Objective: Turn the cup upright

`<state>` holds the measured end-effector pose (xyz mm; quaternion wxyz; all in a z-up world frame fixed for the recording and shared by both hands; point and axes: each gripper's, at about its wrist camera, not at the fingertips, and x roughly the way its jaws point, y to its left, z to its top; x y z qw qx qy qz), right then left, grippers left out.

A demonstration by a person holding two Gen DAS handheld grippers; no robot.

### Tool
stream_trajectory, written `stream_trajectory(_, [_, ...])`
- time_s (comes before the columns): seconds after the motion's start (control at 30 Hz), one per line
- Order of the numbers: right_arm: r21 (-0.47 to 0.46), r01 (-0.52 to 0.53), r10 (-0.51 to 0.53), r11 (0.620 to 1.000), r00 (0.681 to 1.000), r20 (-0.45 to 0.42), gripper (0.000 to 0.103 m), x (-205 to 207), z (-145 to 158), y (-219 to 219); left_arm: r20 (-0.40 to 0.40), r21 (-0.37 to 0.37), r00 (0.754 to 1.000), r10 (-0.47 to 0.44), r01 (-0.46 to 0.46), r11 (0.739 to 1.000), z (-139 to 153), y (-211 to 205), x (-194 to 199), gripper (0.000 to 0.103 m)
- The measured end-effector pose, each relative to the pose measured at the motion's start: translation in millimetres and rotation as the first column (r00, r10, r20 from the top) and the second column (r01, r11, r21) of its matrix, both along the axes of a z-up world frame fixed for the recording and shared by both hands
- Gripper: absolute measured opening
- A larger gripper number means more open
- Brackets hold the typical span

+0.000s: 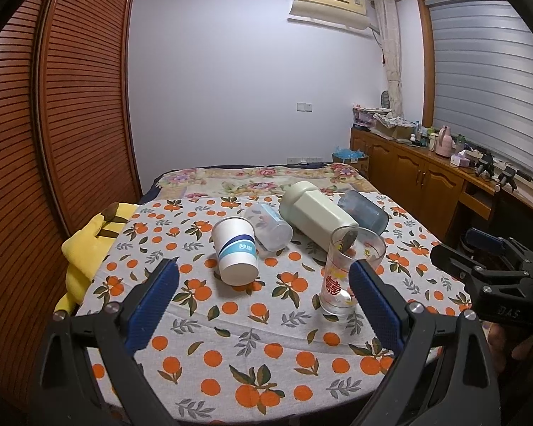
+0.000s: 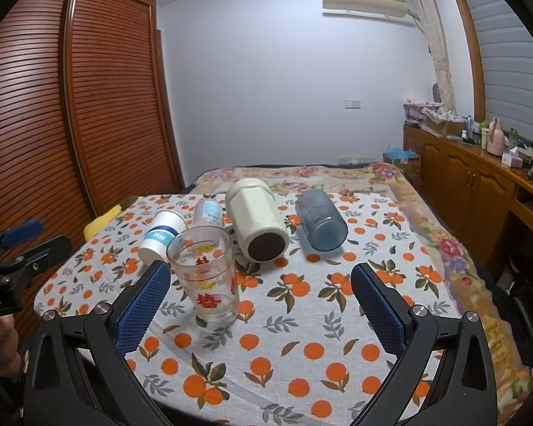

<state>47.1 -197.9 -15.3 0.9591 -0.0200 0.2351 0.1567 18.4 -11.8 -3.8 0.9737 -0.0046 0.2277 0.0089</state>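
We've both hand-held grippers, left (image 1: 263, 298) & right (image 2: 259, 298), w/ jaws apart, empty. Clear glass cup (image 2: 206, 280) w/ red print stands upright on the table (image 2: 302, 319), just in front of the cream bottle (image 2: 256, 223). Next, we'd judge: grip the paper cup (image 1: 235, 250), lying left of the glass, mid-body, rotate slowly.

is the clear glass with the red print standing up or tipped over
Upright: the clear glass stands on its base on the tablecloth, its open rim facing up. The paper cup behind it lies on its side.
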Motion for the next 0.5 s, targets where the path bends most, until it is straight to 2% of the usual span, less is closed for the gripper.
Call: stream_trajectory(0.5, [0.000, 0.000, 0.000, 1.000, 1.000, 0.002, 0.103, -0.2, -0.2, -0.7, 0.001, 0.001, 1.000, 0.000, 0.000, 1.000, 0.4, 0.4, 0.2, 0.097])
